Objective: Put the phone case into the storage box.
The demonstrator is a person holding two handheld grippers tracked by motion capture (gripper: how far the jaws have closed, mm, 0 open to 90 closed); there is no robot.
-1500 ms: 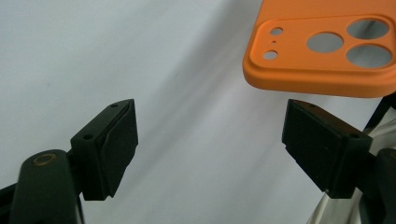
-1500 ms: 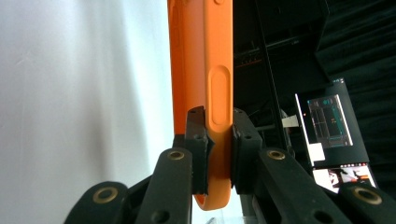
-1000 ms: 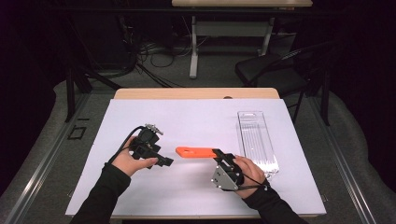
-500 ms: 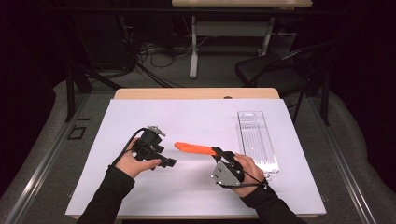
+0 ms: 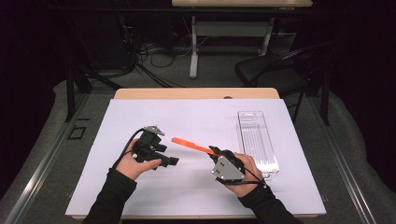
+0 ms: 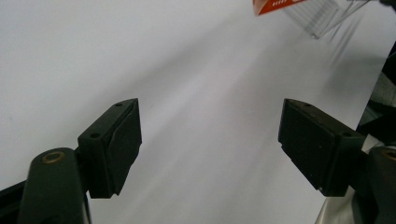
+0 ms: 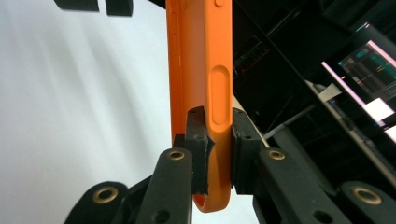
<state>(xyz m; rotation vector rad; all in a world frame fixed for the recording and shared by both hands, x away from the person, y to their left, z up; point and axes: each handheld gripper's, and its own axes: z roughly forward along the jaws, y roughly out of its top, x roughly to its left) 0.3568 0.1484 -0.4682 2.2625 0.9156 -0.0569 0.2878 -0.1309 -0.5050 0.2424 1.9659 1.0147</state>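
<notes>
An orange phone case (image 7: 201,70) is clamped edgewise by the right gripper (image 7: 214,140); the left gripper (image 6: 210,140) is held agape — nothing between its jaws.

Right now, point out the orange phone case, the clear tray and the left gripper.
orange phone case (image 7: 205,70), right gripper view, its side edge.
clear tray (image 5: 258,140), high view, its ribbed floor.
left gripper (image 5: 173,161), high view, between its fingers.

Overhead camera faces forward; both gripper cameras close to the table (image 5: 196,116).

Two hand-held grippers, one gaping, one clamped

The left gripper (image 5: 172,161) holds its jaws wide apart with nothing between them; the right gripper (image 5: 214,150) has its pads pressed tight, something orange between them.
</notes>
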